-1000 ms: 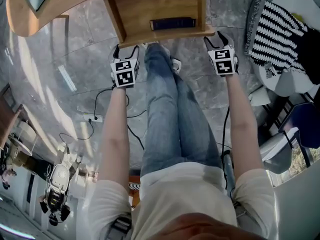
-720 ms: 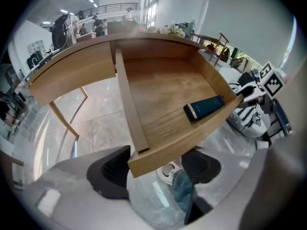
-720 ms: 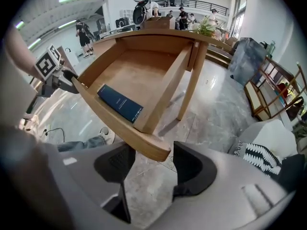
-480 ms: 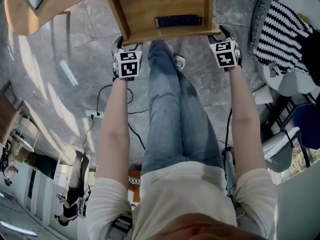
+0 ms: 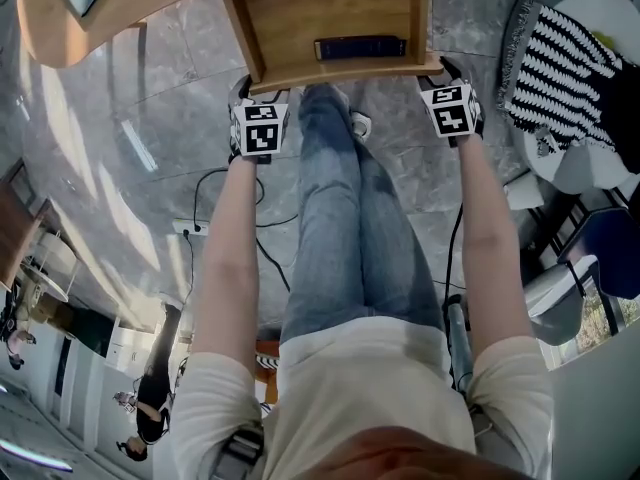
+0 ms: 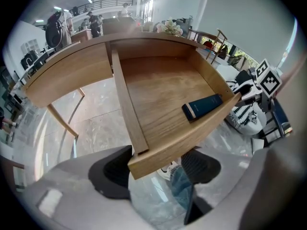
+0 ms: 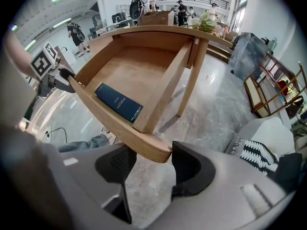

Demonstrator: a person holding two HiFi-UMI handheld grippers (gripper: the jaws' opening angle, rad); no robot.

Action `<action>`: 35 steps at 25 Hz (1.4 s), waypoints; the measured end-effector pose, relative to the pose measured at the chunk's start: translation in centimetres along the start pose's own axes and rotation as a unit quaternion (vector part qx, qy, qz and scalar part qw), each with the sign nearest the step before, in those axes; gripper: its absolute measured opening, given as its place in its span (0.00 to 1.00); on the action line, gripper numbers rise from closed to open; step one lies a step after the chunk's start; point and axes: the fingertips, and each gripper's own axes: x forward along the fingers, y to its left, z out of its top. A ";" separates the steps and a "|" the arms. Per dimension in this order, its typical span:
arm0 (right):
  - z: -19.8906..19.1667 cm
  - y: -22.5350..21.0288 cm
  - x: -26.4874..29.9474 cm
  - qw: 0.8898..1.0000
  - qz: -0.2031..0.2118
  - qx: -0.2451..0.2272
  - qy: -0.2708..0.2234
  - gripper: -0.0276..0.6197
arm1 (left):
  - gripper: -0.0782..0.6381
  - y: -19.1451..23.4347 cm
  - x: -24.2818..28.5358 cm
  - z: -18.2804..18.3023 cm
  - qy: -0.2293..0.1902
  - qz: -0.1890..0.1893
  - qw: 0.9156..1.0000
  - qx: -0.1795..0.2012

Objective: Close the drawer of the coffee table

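While the drawer (image 5: 300, 13) stands pulled out from the wooden surface (image 5: 120, 8), one dark blue box (image 5: 360, 47) inside, left gripper (image 6: 157, 169) fingers gape around its front corner, and right gripper (image 7: 153, 164) fingers are closing around the other.

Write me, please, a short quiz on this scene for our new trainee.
1. True or false: the drawer is pushed fully shut.
2. What lies in the drawer? A) a mug B) a dark blue book C) nothing
3. Fill in: the left tongs sit at the drawer's front ____ corner, as the person sees it.
Key: 1 false; 2 B; 3 left.
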 end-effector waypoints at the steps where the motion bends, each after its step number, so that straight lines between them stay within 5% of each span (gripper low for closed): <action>1: 0.1 0.0 -0.1 1.000 0.000 0.001 0.000 0.40 | 0.56 0.0 -0.1 0.0 0.001 -0.001 1.000 -0.002; 35: 2.3 0.5 -4.6 1.000 0.021 0.012 0.018 0.38 | 0.56 1.0 -4.5 3.1 0.009 -0.018 1.000 0.011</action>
